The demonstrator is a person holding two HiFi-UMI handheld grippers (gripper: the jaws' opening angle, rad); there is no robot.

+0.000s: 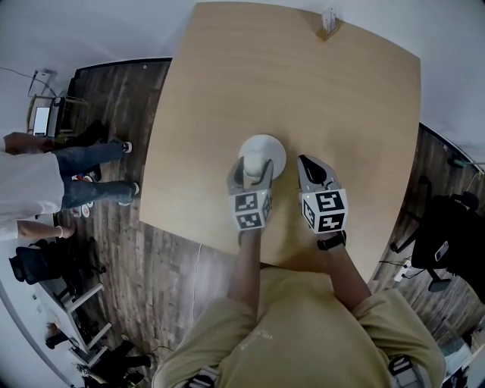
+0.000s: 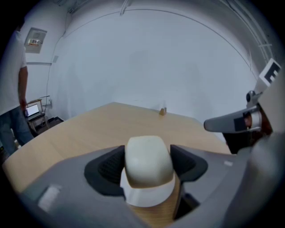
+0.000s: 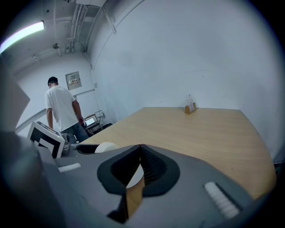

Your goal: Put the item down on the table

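Note:
A white round item (image 1: 263, 154) with a cream knob on top is over the near middle of the wooden table (image 1: 227, 91). My left gripper (image 1: 258, 168) is shut on that knob; in the left gripper view the knob (image 2: 148, 159) fills the gap between the black pads, with the white disc just below it. I cannot tell whether the disc touches the tabletop. My right gripper (image 1: 309, 163) is just right of the item, with its tips meeting and nothing between them. The right gripper view shows the same white item (image 3: 105, 147) to the left of its jaws.
A small wooden card holder (image 1: 328, 23) stands at the table's far edge. The table's near edge lies just behind both grippers. People stand on the floor to the left (image 1: 45, 182), by a laptop (image 3: 90, 121). A black chair (image 1: 447, 235) is on the right.

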